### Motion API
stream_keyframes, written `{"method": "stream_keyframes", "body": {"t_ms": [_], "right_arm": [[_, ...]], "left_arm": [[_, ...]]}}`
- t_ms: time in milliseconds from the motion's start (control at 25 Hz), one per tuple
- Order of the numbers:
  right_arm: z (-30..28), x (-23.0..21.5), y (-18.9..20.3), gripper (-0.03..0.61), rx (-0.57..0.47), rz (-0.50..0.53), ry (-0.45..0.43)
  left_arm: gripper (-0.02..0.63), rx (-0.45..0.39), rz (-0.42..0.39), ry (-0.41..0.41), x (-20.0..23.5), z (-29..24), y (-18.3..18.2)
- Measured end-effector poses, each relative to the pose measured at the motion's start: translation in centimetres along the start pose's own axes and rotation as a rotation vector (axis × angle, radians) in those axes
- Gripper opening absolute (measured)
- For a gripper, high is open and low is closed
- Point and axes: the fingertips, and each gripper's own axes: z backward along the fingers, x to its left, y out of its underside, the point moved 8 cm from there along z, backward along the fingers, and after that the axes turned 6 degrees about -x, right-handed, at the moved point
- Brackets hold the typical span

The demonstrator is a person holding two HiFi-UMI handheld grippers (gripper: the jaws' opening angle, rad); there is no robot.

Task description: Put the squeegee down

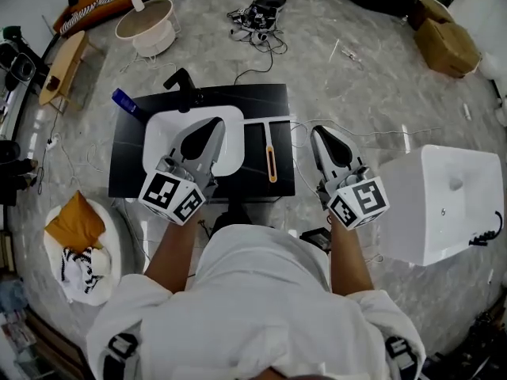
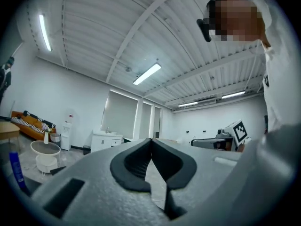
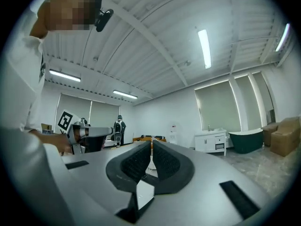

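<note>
**First:** Your white shirt (image 1: 261, 291) fills the bottom of the head view. What are your two grippers doing?

**Second:** Your left gripper (image 1: 215, 125) hangs over the near right part of the white sink (image 1: 162, 129). Its jaws are pressed together with nothing between them. Your right gripper (image 1: 318, 131) is held past the right edge of the black countertop (image 1: 261, 101), above the floor (image 1: 356, 93). Its jaws also meet tip to tip and hold nothing.

**First:** And where is your squeegee?

**Second:** Your squeegee (image 1: 272, 163) lies flat on the countertop, just right of the sink and short of the right edge. Its orange handle points toward you. Neither gripper touches it. It sits between the two, nearer your left one.
</note>
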Motion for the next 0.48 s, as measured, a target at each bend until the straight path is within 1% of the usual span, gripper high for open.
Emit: {"method": "stream_keyframes", "body": {"t_ms": [120, 240, 480], "right_arm": [[3.5, 0.7, -0.4, 0.021, -0.014, 0.003, 0.020], [6.3, 0.8, -0.2, 0.018, -0.012, -0.010, 0.039], [8.1, 1.2, 1.5, 0.017, 0.016, -0.074, 0.039]], "left_arm": [[0.017, -0.020, -0.011, -0.006, -2.5, 1.6, -1.1], [0.017, -0.026, -0.015, -0.021, -4.4, 3.0, -1.3], [0.017, 0.003, 0.014, -0.026, -6.6, 4.7, -0.1]]}}
